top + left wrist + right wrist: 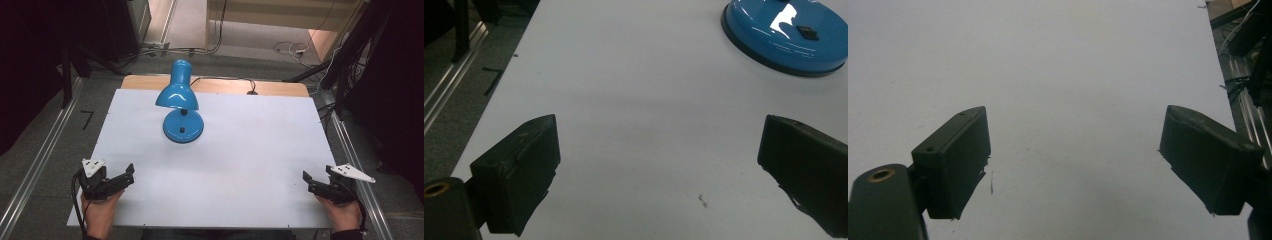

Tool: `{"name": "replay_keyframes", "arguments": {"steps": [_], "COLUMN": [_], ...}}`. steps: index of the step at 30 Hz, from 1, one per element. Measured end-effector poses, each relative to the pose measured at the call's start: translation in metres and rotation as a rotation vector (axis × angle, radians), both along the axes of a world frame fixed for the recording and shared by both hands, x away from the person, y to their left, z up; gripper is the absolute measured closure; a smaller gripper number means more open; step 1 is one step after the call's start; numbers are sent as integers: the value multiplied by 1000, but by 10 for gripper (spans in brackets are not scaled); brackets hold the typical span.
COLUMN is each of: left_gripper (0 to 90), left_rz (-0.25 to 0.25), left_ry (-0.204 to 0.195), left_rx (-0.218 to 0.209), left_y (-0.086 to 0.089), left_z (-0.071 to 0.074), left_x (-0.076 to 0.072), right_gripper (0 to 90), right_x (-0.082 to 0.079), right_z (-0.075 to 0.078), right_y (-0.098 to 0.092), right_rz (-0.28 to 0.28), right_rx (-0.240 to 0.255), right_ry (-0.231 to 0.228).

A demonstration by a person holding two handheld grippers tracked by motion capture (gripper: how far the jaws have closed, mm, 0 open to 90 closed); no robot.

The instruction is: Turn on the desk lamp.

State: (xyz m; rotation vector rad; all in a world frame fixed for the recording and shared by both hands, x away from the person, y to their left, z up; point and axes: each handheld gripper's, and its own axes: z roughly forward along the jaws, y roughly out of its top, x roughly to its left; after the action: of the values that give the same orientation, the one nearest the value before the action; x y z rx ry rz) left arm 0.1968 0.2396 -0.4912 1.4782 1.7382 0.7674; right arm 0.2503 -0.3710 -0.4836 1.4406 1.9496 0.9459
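While the glossy blue desk lamp (181, 102) stands upright on the white table (250, 150), left gripper (131, 172) and right gripper (306, 179) rest at the near corners, jaws wide apart and empty.

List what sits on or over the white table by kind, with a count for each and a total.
Blue desk lamp: 1
Hand-held tools: 2, the left tool and the right tool, both with jaws apart and nothing between them, near the front corners of the white table
Total: 3
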Motion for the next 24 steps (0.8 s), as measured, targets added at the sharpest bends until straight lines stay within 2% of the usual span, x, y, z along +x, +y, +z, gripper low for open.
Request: {"name": "replay_keyframes", "arguments": {"steps": [6, 10, 12, 17, 24], "left_gripper": [40, 40, 40, 39, 40], "left_rz": [3, 8, 2, -17, -35], "left_ry": [-8, -13, -11, -14, -21], "left_rx": [-5, -4, 2, 24, 14], "left_y": [1, 0, -2, -9, -15], "left_z": [1, 1, 2, 4, 7], "left_x": [1, 3, 5, 8, 12], "right_gripper": [115, 118, 118, 118, 118], "right_x": [-1, 0, 0, 0, 1], "right_z": [1, 1, 1, 0, -1], "right_y": [-1, -5, -7, -9, -10], "right_rz": [-18, -15, -25, -26, -34], "right_rx": [0, 6, 21, 20, 25], "right_ry": [-29, -26, -24, -17, -7]}}
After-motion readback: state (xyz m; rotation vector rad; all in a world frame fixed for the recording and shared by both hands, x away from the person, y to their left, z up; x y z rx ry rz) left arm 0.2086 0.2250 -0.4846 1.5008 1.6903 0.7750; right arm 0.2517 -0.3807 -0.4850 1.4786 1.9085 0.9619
